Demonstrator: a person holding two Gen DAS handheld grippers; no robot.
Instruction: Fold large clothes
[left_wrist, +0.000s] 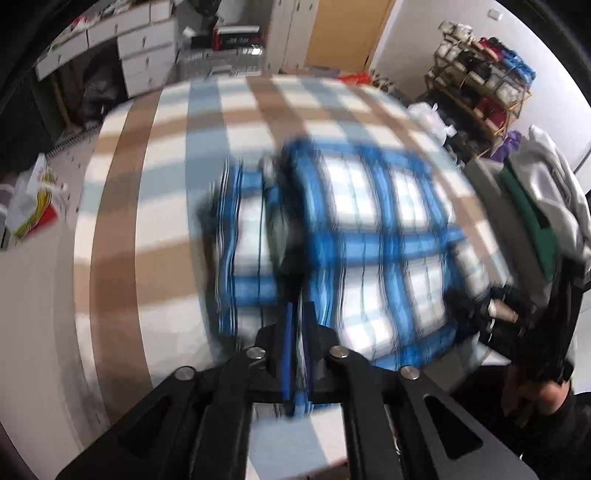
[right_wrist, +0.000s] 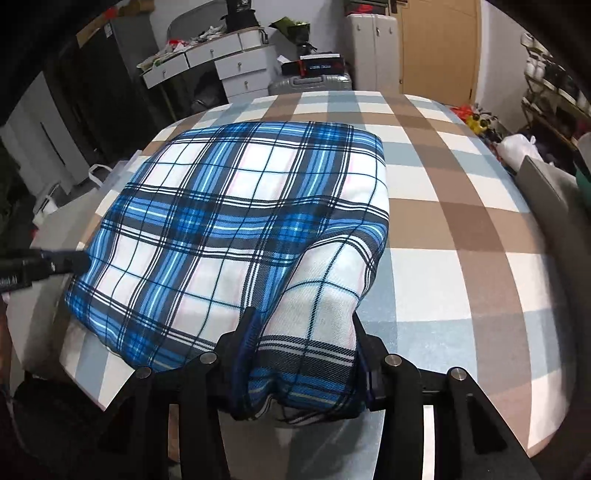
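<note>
Nearest the right wrist lens, right hand-held gripper (right_wrist: 301, 354) has its fingers spread wide around a thick bundled corner of the blue plaid cloth (right_wrist: 236, 221), gripping it on both sides. Cloth is folded into a rough rectangle, lying on the checked bed cover (right_wrist: 461, 229), left of centre, near edge bunched up in the jaws. Left hand-held gripper (right_wrist: 70, 262) shows at the cloth's left edge, touching or just beside it; can't tell which from this view.

Left wrist view is heavily motion-blurred. Left hand-held gripper (left_wrist: 297, 354) has blue pads nearly together, a thin edge of blue plaid cloth (left_wrist: 369, 221) pinched between them. Cloth spreads away over the checked bed cover (left_wrist: 147, 184), centre to right. Right hand-held gripper and the person's hand appear dark at near right, detail unclear.

Far side: white drawers (right_wrist: 236, 70), silver suitcase (right_wrist: 314, 83), wooden door (right_wrist: 439, 48). Shelf rack (left_wrist: 480, 85) far right, grey garment (left_wrist: 554, 184) right.
</note>
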